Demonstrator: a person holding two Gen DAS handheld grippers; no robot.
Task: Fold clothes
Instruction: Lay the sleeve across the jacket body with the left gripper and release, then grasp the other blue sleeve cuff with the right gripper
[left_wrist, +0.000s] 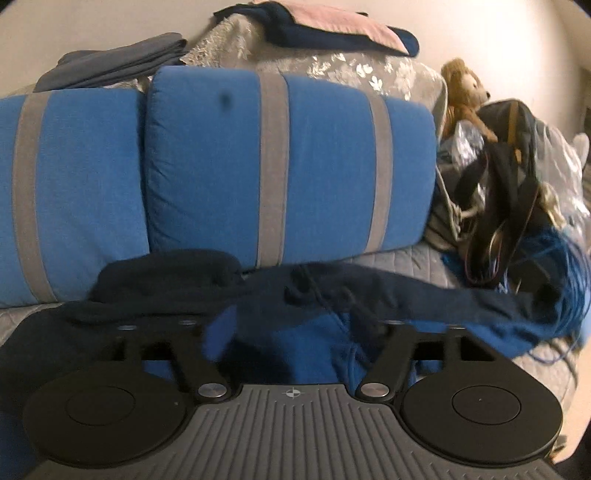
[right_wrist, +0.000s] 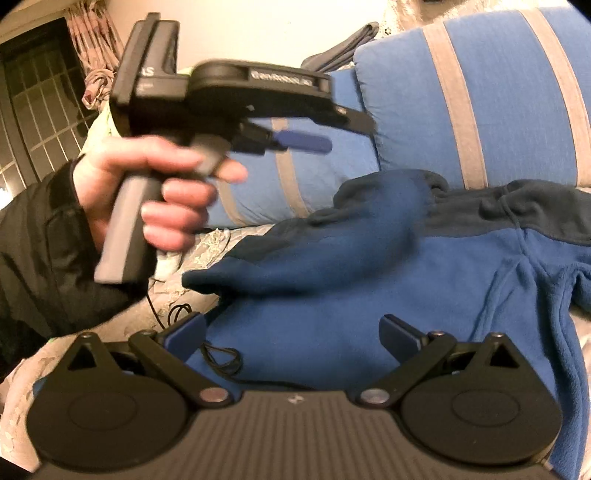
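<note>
Blue fleece (right_wrist: 388, 280) spread on sofa, both grippers open above it, nothing pinched.
Left wrist view: left gripper (left_wrist: 291, 325) low over the fleece (left_wrist: 314, 332), fingertips hidden in blurred dark fabric, arms spread wide; can't tell if cloth lies between. Dark collar part (left_wrist: 170, 273) bunched against the blue cushion (left_wrist: 288, 166) with grey stripes. Folded grey cloth (left_wrist: 110, 62) and pink-navy stack (left_wrist: 332, 33) on the sofa back; teddy (left_wrist: 465, 96) and bag pile (left_wrist: 517, 192) at right. Right wrist view: right gripper (right_wrist: 295, 332) jaws spread, blue pads just over the fleece body, gripping nothing. Left hand (right_wrist: 155, 192) holds the left gripper (right_wrist: 306, 142) by its handle, blurred, up above the fleece sleeve (right_wrist: 295, 266), blue finger (right_wrist: 303, 142) sticking out toward the cushion (right_wrist: 480, 103). Cable (right_wrist: 221, 358) on the seat near the hem.
</note>
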